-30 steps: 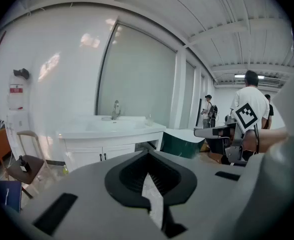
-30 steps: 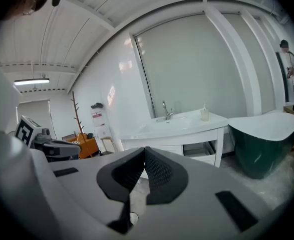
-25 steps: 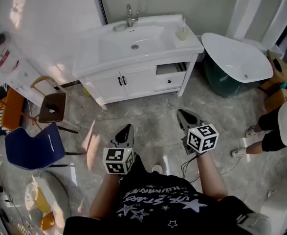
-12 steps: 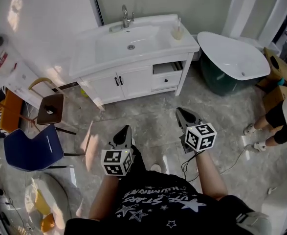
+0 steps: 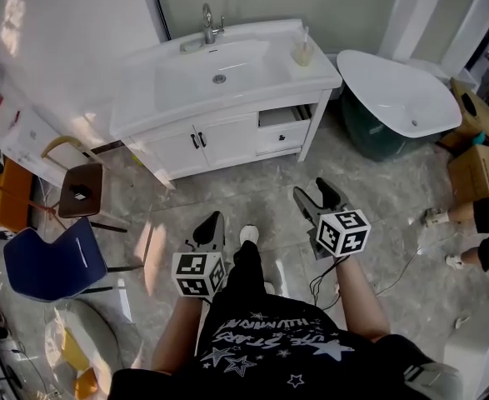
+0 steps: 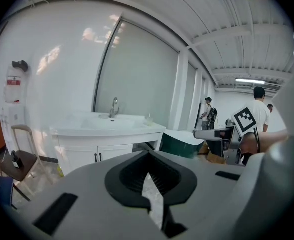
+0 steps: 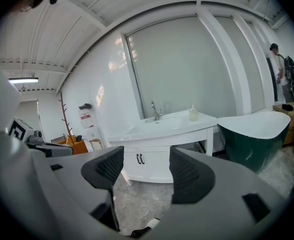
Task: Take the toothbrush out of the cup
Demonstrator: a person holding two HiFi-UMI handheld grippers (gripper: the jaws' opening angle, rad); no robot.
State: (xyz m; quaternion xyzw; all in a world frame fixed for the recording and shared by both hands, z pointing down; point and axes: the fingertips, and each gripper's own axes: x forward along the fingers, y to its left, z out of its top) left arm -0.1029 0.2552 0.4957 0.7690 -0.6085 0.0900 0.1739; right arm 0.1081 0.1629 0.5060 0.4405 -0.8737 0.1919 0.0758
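Observation:
A pale cup (image 5: 303, 52) with a thin toothbrush standing in it sits at the back right corner of the white vanity (image 5: 227, 77), far ahead of both grippers. It also shows small in the left gripper view as the cup (image 6: 149, 119) and in the right gripper view as the cup (image 7: 193, 115). My left gripper (image 5: 213, 218) hangs over the floor, shut with nothing in it (image 6: 148, 155). My right gripper (image 5: 312, 190) is level with it; its jaws are opening with nothing between them (image 7: 147, 159).
A faucet (image 5: 208, 25) stands behind the basin, and a vanity drawer (image 5: 279, 117) is partly pulled out. A white and green bathtub (image 5: 398, 98) stands to the right, near cardboard boxes (image 5: 477, 169) and a person (image 5: 487, 232). A brown chair (image 5: 79, 192) and a blue chair (image 5: 44, 261) stand at left.
The right gripper's jaws have gone from shut to wide apart. Both grippers and the view have moved a little toward the vanity; a shoe now shows between them. The person at right moved off.

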